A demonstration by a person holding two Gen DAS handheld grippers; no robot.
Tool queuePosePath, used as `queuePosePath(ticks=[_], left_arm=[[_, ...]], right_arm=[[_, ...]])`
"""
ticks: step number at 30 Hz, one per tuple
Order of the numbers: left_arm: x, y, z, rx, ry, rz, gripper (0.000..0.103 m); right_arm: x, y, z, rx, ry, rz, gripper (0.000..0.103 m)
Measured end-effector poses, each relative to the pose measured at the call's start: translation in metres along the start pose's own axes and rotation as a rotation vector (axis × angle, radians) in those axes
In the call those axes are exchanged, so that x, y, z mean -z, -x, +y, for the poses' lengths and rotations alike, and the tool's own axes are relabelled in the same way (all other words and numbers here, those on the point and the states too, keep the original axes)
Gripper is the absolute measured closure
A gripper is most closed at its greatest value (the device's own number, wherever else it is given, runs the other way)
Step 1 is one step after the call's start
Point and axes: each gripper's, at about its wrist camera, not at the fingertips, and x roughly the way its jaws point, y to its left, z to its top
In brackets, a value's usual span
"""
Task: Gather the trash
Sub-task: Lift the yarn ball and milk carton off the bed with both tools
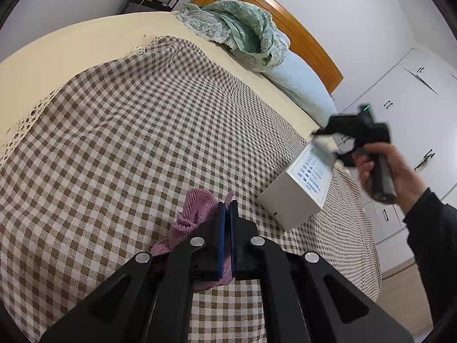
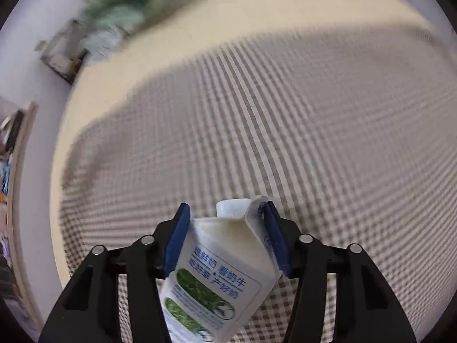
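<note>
**Milk carton clamped over the checked bedspread, pink cloth pinched alongside**

In the right wrist view the right gripper [image 2: 227, 238] is seen at the lower middle of the frame, its blue pads [image 2: 177, 238] pressed against both sides of a white milk carton [image 2: 217, 274]. The carton is held tilted, with its white screw cap [image 2: 232, 207] pointing away from the camera and its printed face, in blue lettering and green grass artwork, turned toward the lens. Behind it the brown-and-white checked bedspread [image 2: 285, 120] is smeared by motion blur.

In the left wrist view the left gripper [image 1: 227, 228] is shown at the lower middle, its jaws pressed together with a pink knitted cloth [image 1: 194, 214] pinched between them; the cloth bulges out to the left of the fingers and lies low over the bedspread. At the right of that frame the carton is seen again, raised above the bedspread's right edge and gripped from above by the other tool, whose handle is grasped by a hand [image 1: 391, 168] in a dark sleeve [image 1: 431, 234].

A crumpled green lace fabric [image 1: 242, 31] is piled on a pale blue pillow [image 1: 302, 85] at the upper middle, in front of a wooden headboard [image 1: 285, 14]. White cupboards [image 1: 414, 100] are visible at the far right.
</note>
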Motion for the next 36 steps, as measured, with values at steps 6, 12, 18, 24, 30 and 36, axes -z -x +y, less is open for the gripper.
queuePosePath(ticks=[6,12,18,24,30,36], left_arm=[[0.001,0.004,0.0,-0.024,-0.004,-0.009,0.103],[0.007,0.011,-0.007,-0.041,-0.02,-0.003,0.103],[0.012,0.017,-0.013,-0.063,-0.03,-0.002,0.103],[0.028,0.027,-0.034,-0.106,-0.108,0.02,0.103],[0.083,0.073,-0.036,-0.102,-0.142,0.087,0.103],[0.115,0.087,-0.01,-0.106,-0.09,0.148,0.094]], right_arm=[[0.046,0.115,0.041,-0.035,0.259,-0.349,0.1],[0.204,0.189,0.002,-0.114,0.37,-0.528,0.1],[0.369,0.217,-0.046,0.036,0.425,-0.471,0.1],[0.407,0.13,-0.09,0.027,0.261,-0.279,0.1],[0.392,0.11,-0.08,0.017,0.272,-0.264,0.059],[0.411,0.149,-0.086,-0.013,0.301,-0.366,0.028]])
